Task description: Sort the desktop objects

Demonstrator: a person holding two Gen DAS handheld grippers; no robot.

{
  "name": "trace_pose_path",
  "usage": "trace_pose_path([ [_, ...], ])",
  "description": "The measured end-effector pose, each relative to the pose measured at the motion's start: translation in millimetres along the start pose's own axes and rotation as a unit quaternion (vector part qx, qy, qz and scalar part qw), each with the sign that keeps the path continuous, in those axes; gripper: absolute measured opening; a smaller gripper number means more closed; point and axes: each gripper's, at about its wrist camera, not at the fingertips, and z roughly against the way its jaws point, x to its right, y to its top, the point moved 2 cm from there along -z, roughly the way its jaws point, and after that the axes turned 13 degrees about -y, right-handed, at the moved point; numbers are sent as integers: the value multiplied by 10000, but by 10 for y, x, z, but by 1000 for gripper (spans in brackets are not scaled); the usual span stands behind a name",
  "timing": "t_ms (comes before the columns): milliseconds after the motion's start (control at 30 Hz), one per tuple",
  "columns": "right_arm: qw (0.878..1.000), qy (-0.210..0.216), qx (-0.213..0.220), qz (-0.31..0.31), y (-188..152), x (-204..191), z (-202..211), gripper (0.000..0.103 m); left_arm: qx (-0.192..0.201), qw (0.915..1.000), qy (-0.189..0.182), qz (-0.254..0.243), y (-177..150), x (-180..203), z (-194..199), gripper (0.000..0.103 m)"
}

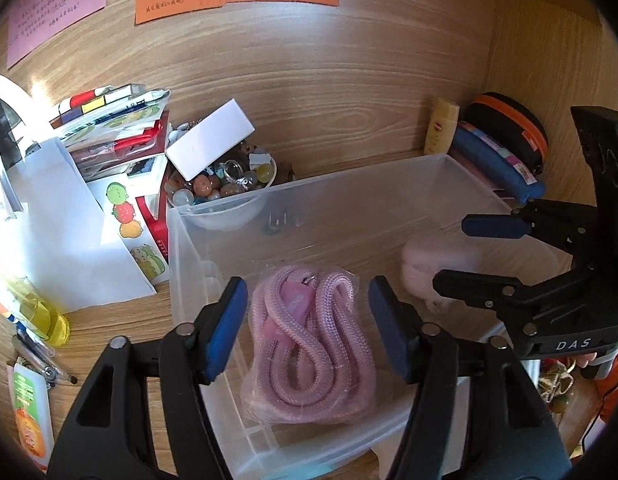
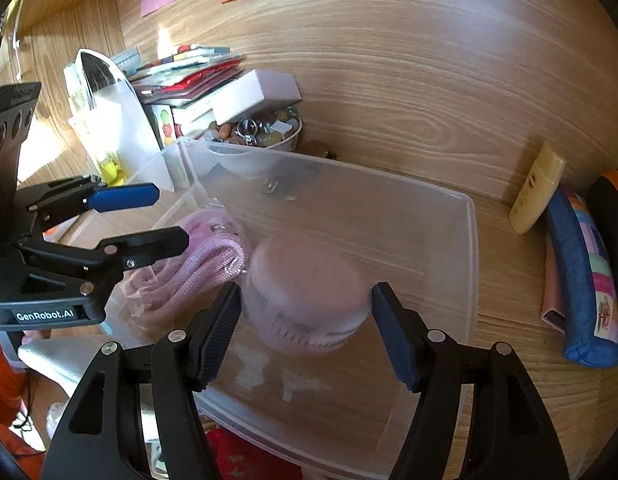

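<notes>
Left wrist view: your left gripper (image 1: 305, 320) hangs over the clear bin (image 1: 181, 264) with its fingers spread, not touching the bagged pink rope (image 1: 309, 340) lying inside. Your right gripper (image 2: 305, 332) is also open, its 2 fingers clear of the blurred pink jar (image 2: 305, 296) beside the rope.

The clear bin (image 2: 449, 216) is open on top, and its far right part is bare. A bagged pink cord (image 1: 313, 340) fills its near left, with a blurred pink jar (image 2: 305, 300) beside it. A bead bowl (image 1: 229, 184) and a book stack (image 1: 109, 128) crowd the far left, and pouches (image 2: 581, 276) line the table (image 2: 505, 304) on the right.
</notes>
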Motion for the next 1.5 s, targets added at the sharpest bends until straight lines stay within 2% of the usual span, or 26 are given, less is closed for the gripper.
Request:
trace_pose_path([
  [33, 10000, 20, 28, -4, 3, 2, 21, 67, 40, 10000, 8, 1, 4, 4, 22, 71],
  [100, 9999, -7, 163, -24, 14, 12, 94, 77, 140, 9999, 11, -25, 20, 16, 75, 73],
  [167, 9994, -71, 343, -56, 31, 34, 177, 80, 244, 9997, 1, -23, 35, 20, 140, 74],
  [500, 9970, -194, 617, -420, 92, 222, 537, 82, 568, 9975, 38, 416, 34, -87, 511, 92],
  [700, 9952, -315, 800, -472, -26, 255, 829, 83, 729, 9958, 85, 539, -91, -71, 792, 96],
  [1167, 9956, -428, 826, -80, -401, 114, 1151, 84, 494, 9984, -143, 236, -388, 363, 906, 96],
  [1367, 9972, -302, 669, 116, -629, 2, 1115, 84, 242, 9984, -486, 132, -463, 568, 784, 97],
  [1500, 9984, -267, 399, 304, -755, -83, 984, 84, 59, 9983, -559, 148, -507, 620, 646, 97],
])
